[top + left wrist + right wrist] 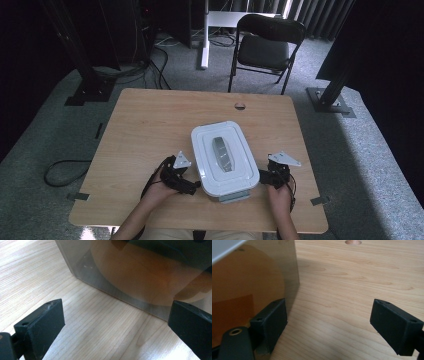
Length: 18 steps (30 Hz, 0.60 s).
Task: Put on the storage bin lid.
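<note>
Two grippers flank one white-lidded storage box (224, 159), which sits on the tabletop (150, 125) toward my near edge. My left gripper (181, 176) rests just beside the box's left wall, and my right gripper (274, 172) just beside its right wall. Both sets of jaws stand wide open, gripping nothing. In the left gripper view, the box's translucent wall (140, 277) fills the space ahead, with something rounded and tan showing dimly through it. In the right gripper view, one jaw lies right against the box corner (289, 270) while the other hangs over bare wood. I judge the step in hand is to take hold of the box from both sides. To do it well, I should bring both grippers in level and together, so the box does not skid or twist. A grey latch (234, 197) juts from the box's near end, between my hands. Beyond the box, a folding chair (265, 45) stands on the floor, well apart.
</note>
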Motion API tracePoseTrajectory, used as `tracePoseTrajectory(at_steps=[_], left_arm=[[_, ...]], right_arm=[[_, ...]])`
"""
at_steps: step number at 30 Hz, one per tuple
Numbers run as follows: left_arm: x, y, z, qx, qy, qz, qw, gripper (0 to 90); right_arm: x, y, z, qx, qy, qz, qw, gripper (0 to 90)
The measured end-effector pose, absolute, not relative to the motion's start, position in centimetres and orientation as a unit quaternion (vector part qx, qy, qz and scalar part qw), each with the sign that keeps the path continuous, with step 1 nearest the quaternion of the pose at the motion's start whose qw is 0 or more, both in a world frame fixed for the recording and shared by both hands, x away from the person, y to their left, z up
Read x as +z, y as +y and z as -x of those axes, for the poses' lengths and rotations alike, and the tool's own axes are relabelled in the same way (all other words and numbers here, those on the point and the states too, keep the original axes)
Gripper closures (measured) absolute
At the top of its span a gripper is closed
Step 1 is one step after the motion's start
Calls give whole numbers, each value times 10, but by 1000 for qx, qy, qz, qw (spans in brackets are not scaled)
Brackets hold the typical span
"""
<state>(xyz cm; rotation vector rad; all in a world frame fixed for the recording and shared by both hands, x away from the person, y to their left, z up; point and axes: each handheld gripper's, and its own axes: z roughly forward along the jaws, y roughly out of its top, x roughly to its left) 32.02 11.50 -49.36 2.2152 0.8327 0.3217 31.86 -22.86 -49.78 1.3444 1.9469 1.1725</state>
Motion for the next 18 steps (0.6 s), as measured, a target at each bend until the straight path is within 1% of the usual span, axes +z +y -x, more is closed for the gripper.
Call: tracePoseTrajectory(at_steps=[3,9,14,18], left_arm=[[-493,116,-321,127,324,-863,367,13],[-494,122,-322,126,331,-860,368,13],[-494,127,-322,130,332,-860,364,13],[-492,134,-322,134,337,-857,367,13]], right_arm=[[-499,-228,-318,432,714,-498,236,161],[-500,-223,-314,434,720,-492,227,163],[-502,-217,-309,432,725,-483,235,163],[-502,-209,-306,433,728,-479,229,166]])
